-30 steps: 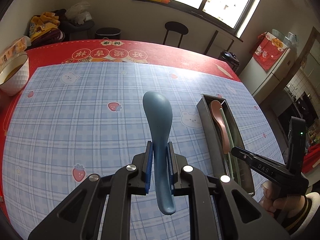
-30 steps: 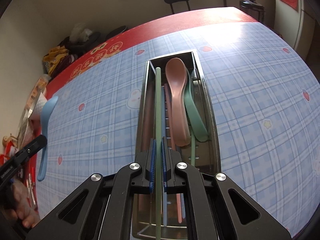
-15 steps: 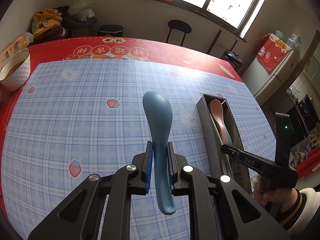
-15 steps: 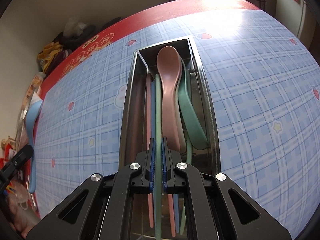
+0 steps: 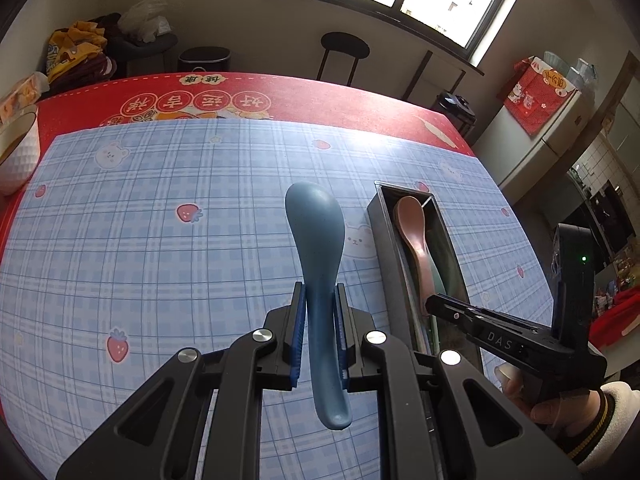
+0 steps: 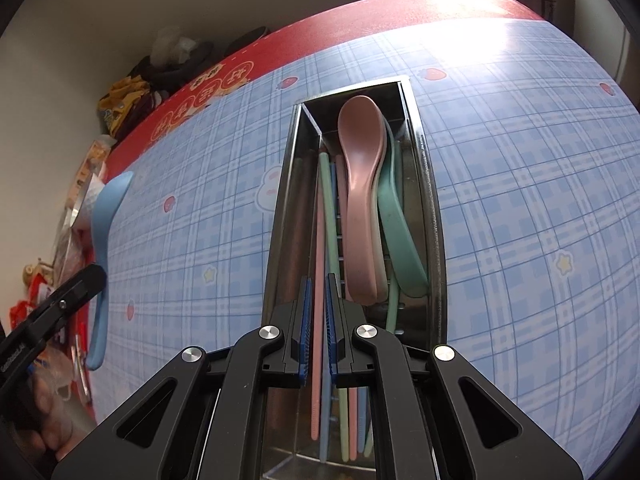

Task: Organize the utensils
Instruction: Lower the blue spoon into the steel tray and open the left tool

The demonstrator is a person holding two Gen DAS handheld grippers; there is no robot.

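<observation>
The left gripper (image 5: 319,334) was clamped on the handle of a blue spoon (image 5: 318,264), its blue pads pressed against either side of the stem. The bowl of the spoon pointed forward and the tip of the handle hung back between the black finger arms, the whole spoon held clear above the blue plaid tablecloth (image 5: 160,260).

The right gripper (image 6: 318,330) hung over the near end of a long metal utensil box (image 6: 426,184), its pads set narrow with a small gap between them. No utensil was pinched there (a pink chopstick (image 6: 319,280) showed in the gap but lay down in the box, apart from both pads).

Inside the box, a pink spoon (image 6: 362,184) lay on top with its bowl toward the far end, and a green spoon (image 6: 400,240) sat just beside it against the right wall. Green, pink and blue chopsticks lay lengthwise along the left of the spoons, beside a divider wall.

From the left wrist, the box (image 5: 382,240) stood just right of the held spoon, with the right gripper (image 5: 436,305) reaching in over its near part. A white bowl (image 5: 18,156) stood at the table's far left edge, on the red cloth (image 5: 320,100).
</observation>
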